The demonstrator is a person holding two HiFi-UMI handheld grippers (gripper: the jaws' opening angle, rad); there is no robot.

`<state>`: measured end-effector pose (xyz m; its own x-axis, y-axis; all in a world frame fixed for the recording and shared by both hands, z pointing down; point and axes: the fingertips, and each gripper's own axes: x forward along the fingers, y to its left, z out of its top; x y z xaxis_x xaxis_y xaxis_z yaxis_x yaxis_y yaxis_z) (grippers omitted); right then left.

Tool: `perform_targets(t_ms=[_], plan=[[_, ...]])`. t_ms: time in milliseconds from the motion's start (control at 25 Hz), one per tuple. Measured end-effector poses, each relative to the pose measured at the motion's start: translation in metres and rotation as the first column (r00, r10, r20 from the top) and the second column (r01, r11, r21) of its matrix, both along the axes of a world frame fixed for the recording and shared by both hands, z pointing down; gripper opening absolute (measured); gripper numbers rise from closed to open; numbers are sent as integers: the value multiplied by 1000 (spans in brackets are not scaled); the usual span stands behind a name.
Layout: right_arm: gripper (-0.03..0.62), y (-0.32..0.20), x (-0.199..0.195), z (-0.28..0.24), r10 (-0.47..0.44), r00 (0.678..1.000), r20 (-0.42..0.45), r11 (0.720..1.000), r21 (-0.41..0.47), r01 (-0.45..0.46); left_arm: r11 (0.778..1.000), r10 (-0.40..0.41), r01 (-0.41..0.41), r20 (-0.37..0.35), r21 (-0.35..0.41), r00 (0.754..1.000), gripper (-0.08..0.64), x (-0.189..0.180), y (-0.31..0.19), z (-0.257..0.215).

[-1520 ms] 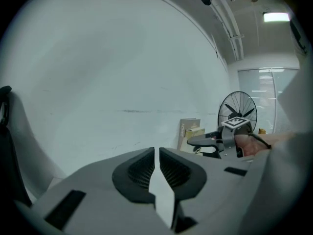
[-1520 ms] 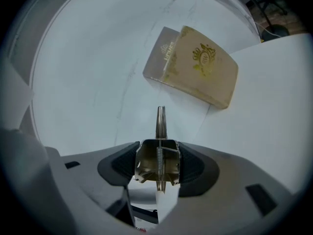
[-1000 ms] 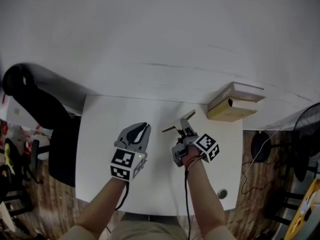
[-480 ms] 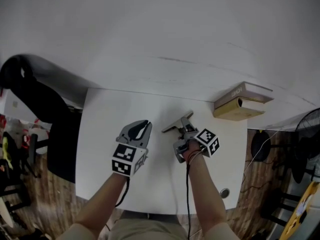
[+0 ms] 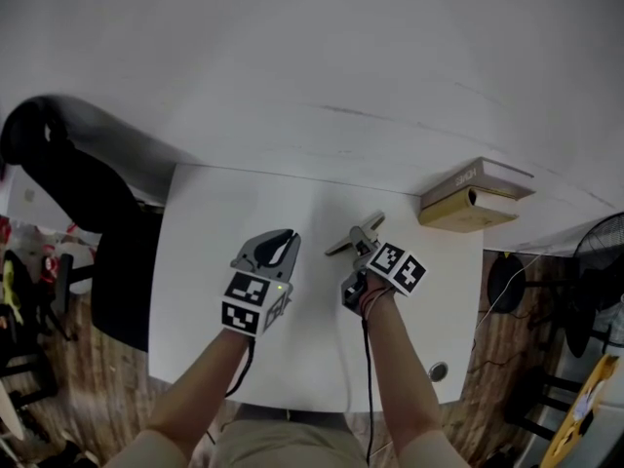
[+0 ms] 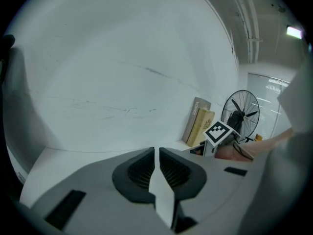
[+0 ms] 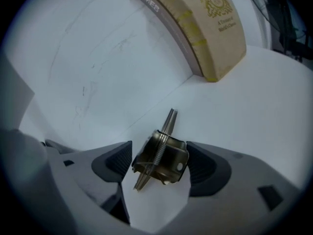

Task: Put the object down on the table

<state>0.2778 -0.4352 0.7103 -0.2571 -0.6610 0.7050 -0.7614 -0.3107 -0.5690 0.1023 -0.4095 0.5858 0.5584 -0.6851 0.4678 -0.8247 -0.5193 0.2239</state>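
A bronze metal spring clip [image 7: 164, 155] lies between the jaws of my right gripper [image 7: 160, 161], low over the white table [image 5: 214, 222]. The jaws are opening: a gap shows at the left pad [image 7: 117, 161], and the right pad sits close beside the clip's edge. In the head view the clip [image 5: 353, 238] pokes out ahead of my right gripper [image 5: 363, 250] near the table's middle. My left gripper [image 5: 285, 239] hovers to its left, shut and empty, its pads meeting in the left gripper view [image 6: 157, 153].
Two stacked books [image 5: 473, 198] lie at the table's back right corner, next to the white wall. A small round object [image 5: 435, 371] sits near the front right edge. A black chair [image 5: 68, 193] stands at the left and a fan [image 5: 600, 261] at the right.
My right gripper's jaws have spread apart from the clip. Both hands have drifted slightly right and away from me.
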Motion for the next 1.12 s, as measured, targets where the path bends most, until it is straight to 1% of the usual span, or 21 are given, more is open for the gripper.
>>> perform_targets(t_ms=[80, 240, 320, 480, 600, 640, 760, 840, 960, 1000, 1040, 1120], plan=[[354, 3, 2, -1, -39, 997, -72, 999, 1, 39, 1000, 10, -10, -1, -5, 1000, 44, 2, 3, 3], [364, 6, 9, -4, -85, 980, -181, 996, 13, 89, 999, 32, -32, -1, -10, 999, 44, 8, 8, 5], [364, 7, 9, -7, -103, 974, -200, 994, 21, 109, 999, 41, -41, -1, -15, 999, 44, 11, 11, 5], [362, 10, 6, -19, -113, 976, -185, 991, 47, 124, 998, 51, -51, 1, -27, 999, 44, 13, 16, 4], [359, 13, 2, -39, -137, 966, -217, 983, 92, 161, 999, 52, -52, 0, -9, 999, 44, 11, 17, -3], [337, 14, 1, -48, -151, 961, -233, 977, 112, 180, 999, 52, -52, 0, 0, 999, 44, 10, 17, -7], [236, 18, -4, -80, -191, 936, -296, 951, 180, 252, 998, 58, -58, 2, 29, 998, 44, 9, 19, -23], [198, 23, -8, -103, -216, 920, -326, 927, 227, 298, 997, 63, -63, 1, 46, 998, 44, 8, 21, -35], [150, 32, -14, -139, -239, 907, -346, 889, 298, 347, 995, 66, -66, 0, 78, 998, 44, 5, 24, -55], [139, 37, -16, -152, -244, 904, -350, 875, 323, 361, 994, 66, -66, 0, 90, 998, 44, 5, 26, -61], [113, 43, -18, -164, -248, 901, -356, 860, 348, 374, 993, 65, -65, 0, 102, 998, 44, 4, 28, -68], [84, 57, -21, -190, -256, 887, -385, 825, 390, 408, 991, 65, -64, -1, 122, 998, 44, 3, 34, -80]])
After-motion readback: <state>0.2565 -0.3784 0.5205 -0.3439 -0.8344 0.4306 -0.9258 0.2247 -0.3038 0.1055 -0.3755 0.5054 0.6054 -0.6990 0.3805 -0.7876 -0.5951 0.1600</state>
